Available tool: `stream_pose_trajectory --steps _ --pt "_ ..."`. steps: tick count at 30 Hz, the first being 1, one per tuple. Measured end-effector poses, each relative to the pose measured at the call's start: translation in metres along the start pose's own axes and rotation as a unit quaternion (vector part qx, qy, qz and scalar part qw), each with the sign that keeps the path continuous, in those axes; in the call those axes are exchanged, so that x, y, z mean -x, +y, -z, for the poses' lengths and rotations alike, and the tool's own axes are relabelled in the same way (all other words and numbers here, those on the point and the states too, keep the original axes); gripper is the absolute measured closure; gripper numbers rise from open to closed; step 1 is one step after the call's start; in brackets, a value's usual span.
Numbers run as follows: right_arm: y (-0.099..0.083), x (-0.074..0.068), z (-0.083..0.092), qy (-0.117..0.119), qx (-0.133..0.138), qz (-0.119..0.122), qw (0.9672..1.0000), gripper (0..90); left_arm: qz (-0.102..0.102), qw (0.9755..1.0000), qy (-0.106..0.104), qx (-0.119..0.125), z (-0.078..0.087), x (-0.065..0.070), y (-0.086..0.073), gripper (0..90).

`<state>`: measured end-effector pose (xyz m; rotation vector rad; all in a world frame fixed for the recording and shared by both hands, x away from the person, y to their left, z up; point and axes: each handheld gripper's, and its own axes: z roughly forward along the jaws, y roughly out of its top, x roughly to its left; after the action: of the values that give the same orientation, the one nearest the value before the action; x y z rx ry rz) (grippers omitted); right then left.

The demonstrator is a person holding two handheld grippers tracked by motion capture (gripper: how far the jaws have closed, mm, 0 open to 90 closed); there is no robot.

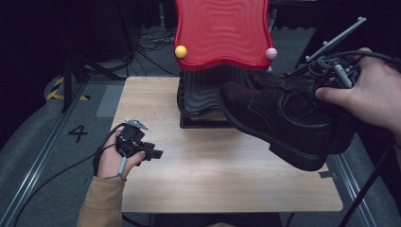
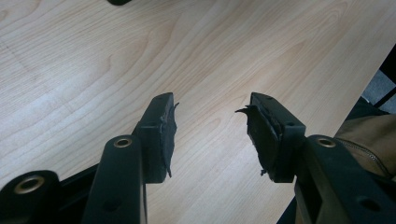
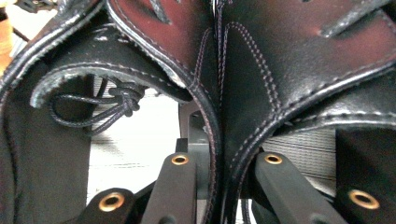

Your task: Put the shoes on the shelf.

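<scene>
Two shoes (image 1: pixel 279 118): black leather, pinched together at their inner edges in the right gripper (image 3: pixel 219 186), above the worktop (image 1: pixel 213 175).
Left gripper (image 2: pixel 212 135): wide apart, empty, low over worktop.
Behind: red-topped black rack (image 1: pixel 220 33).

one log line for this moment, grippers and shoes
right gripper: shut on pair of black shoes, held above table | left gripper: open, empty, over table

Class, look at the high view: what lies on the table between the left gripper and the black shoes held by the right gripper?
Nothing: bare wooden table between the left gripper and the black shoes, as the high view shows.
</scene>
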<state>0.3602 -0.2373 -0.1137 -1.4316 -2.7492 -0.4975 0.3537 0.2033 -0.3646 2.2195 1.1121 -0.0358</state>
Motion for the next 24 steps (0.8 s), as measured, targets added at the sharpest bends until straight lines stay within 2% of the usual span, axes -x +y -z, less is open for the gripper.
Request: stream_pose_trajectory --steps 6,9,15,19,24 --pt "0.006 -0.01 0.022 0.006 0.011 0.006 0.9999 82.4 0.005 1.0 0.002 0.0 0.003 -0.003 -0.004 52.4" --pt "0.01 -0.012 0.027 0.004 0.017 0.009 0.9998 82.4 0.008 1.0 0.003 0.001 0.003 -0.003 -0.005 52.3" --pt "0.031 -0.02 0.044 -0.01 0.037 0.005 0.9992 82.5 0.01 0.9999 0.009 -0.001 0.004 -0.005 -0.008 52.4" --pt "0.045 -0.023 0.054 -0.021 0.047 -0.004 0.9987 82.4 0.012 0.9998 0.013 -0.002 0.006 -0.006 -0.011 52.4" --pt "0.073 -0.022 0.068 -0.037 0.063 -0.024 0.997 82.4 0.013 0.9997 0.021 -0.004 0.01 -0.005 -0.017 52.2"
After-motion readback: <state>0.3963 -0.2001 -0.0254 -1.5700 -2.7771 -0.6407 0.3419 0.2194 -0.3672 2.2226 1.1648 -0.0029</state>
